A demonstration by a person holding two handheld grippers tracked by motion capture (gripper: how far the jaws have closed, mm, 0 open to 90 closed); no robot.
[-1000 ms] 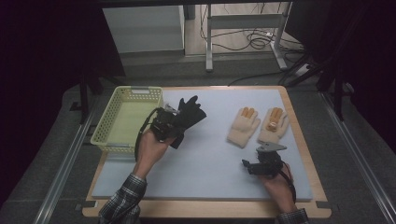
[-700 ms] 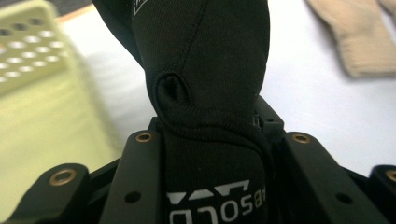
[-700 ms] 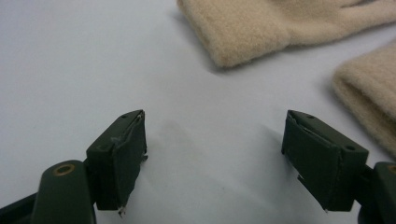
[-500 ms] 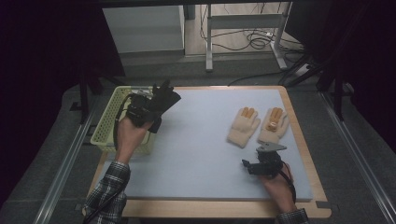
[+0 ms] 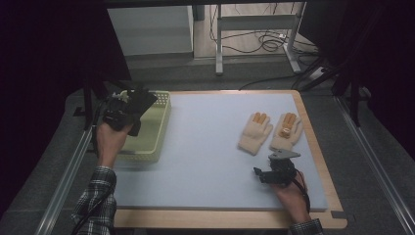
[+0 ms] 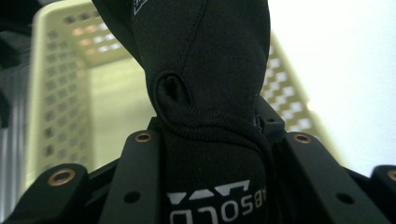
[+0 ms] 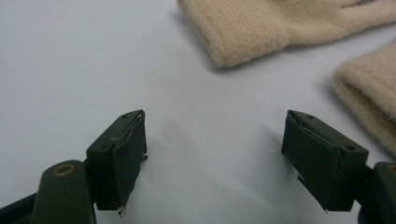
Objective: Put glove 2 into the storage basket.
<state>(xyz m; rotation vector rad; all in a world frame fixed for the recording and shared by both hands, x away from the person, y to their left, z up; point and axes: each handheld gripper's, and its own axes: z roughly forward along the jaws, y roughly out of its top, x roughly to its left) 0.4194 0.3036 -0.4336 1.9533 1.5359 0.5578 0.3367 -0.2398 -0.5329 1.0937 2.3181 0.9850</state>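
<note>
Now the left gripper (image 5: 128,108) has carried the black glove (image 6: 205,79), clamped between its jaws, from mid-table to above the yellow basket (image 5: 155,142), so dropping it in looks next, while the right gripper (image 7: 215,158) waits wide open near the beige gloves (image 5: 270,131).

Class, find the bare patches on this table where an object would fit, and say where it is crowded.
Free: the wide blue mat between the yellow basket and the beige gloves, and the near strip. Crowded: the right side, with gloves and the right hand-held gripper.
</note>
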